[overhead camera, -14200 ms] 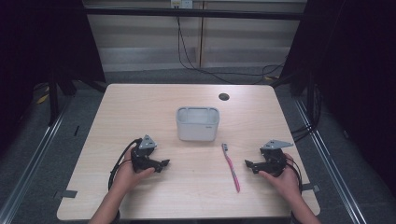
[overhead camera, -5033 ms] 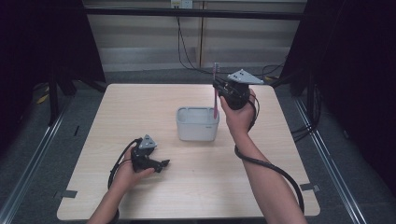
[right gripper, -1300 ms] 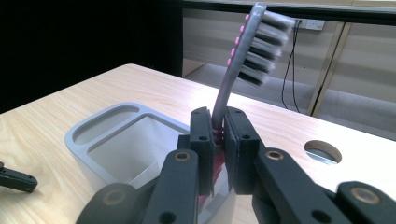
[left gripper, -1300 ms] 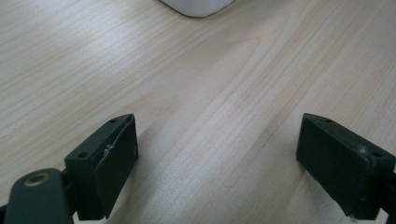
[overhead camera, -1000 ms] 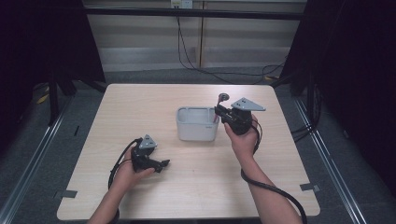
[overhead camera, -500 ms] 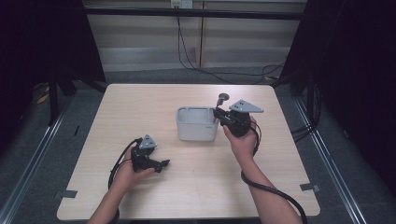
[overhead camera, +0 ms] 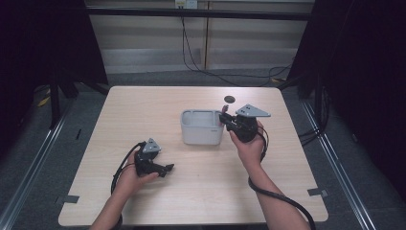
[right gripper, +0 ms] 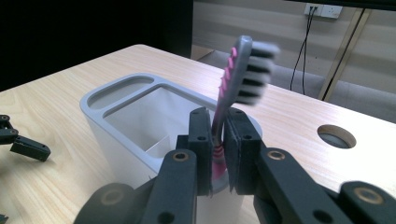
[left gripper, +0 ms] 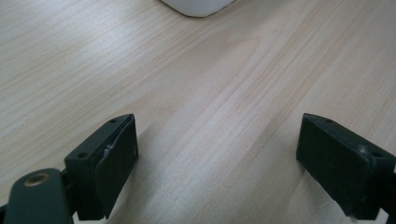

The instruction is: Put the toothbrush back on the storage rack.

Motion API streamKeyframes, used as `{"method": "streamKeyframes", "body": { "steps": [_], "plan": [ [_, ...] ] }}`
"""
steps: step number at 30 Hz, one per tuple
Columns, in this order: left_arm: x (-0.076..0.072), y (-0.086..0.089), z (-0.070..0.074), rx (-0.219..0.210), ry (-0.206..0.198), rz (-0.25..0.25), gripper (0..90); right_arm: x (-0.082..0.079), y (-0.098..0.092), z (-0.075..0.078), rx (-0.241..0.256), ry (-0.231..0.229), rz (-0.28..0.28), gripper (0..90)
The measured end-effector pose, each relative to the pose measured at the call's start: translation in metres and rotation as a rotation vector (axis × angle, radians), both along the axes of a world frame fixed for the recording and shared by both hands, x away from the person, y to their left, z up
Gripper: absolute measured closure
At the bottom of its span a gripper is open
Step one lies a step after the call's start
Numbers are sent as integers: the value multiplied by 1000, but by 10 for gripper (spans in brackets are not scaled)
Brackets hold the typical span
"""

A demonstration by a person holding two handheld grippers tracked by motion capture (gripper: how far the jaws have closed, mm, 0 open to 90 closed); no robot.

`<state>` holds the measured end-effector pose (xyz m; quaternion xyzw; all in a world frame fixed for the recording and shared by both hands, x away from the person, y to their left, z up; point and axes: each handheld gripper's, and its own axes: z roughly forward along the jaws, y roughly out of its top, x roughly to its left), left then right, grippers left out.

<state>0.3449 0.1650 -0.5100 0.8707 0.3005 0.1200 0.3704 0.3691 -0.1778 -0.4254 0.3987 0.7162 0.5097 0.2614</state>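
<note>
Right gripper view: right gripper [right gripper: 215, 154] jaws clamp toothbrush [right gripper: 233, 81] handle above holder [right gripper: 121, 109]; left gripper [left gripper: 219, 161] jaws wide, empty.

No lettering, label, brand mark or number can be read anywhere in these views — not on the white holder [overhead camera: 201, 127], not on the toothbrush [right gripper: 233, 88], not on either gripper's black jaws, and not on the wooden table [overhead camera: 143, 110] around the holder. The wall socket [right gripper: 322, 10] beyond the holder, on the far wall, is too small and soft to show any marking — the same holds for the grey plate atop the gripper beside the holder.
</note>
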Motion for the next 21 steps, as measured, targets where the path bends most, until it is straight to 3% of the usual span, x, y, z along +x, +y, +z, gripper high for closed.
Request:
{"method": "streamKeyframes", "body": {
  "steps": [21],
  "plan": [
    [0, 0, 0, -1, 1, 0, 124, -5, -4, -3, 6, 20, 0, 810]
  ]
}}
